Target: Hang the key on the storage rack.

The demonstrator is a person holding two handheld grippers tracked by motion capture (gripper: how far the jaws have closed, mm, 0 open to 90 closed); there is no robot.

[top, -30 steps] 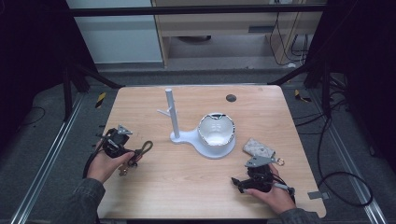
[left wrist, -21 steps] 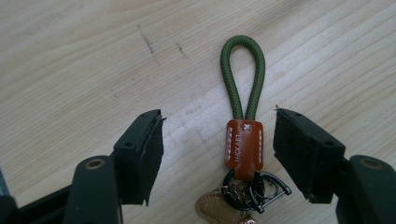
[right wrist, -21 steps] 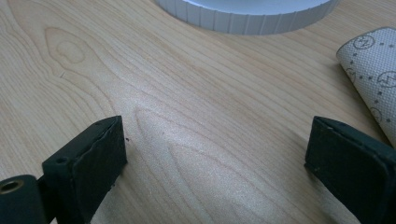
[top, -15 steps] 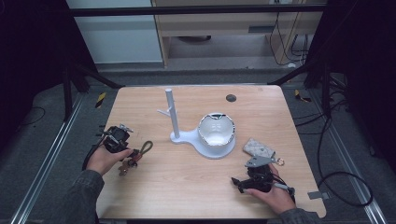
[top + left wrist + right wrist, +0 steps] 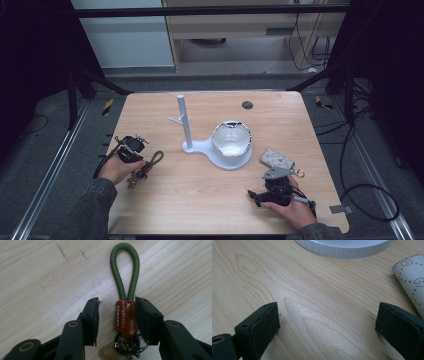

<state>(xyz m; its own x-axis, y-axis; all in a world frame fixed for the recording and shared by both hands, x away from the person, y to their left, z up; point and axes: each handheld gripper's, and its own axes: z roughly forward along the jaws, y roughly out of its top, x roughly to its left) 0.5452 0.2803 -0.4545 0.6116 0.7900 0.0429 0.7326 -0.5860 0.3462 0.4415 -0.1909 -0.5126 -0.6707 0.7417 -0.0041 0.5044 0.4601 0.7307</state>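
Here, from the high view, we see the left gripper low on the wooden table at its left edge, over a green cord keychain; a white stand with an upright peg and a bowl-like base sits mid-table, well apart. The right gripper rests near a patterned cloth pouch.

In the left gripper view, our jaws have just been closing around the keychain's brown leather tab: one pad touches its side, the other stands off with a gap, so nothing is pinched yet. The braided cord loop lies flat; metal rings cluster below the tab.

In the right gripper view, the jaws spread wide over bare woodgrain, holding nothing. We judge the pick-up just begun; lifting and hanging are left.
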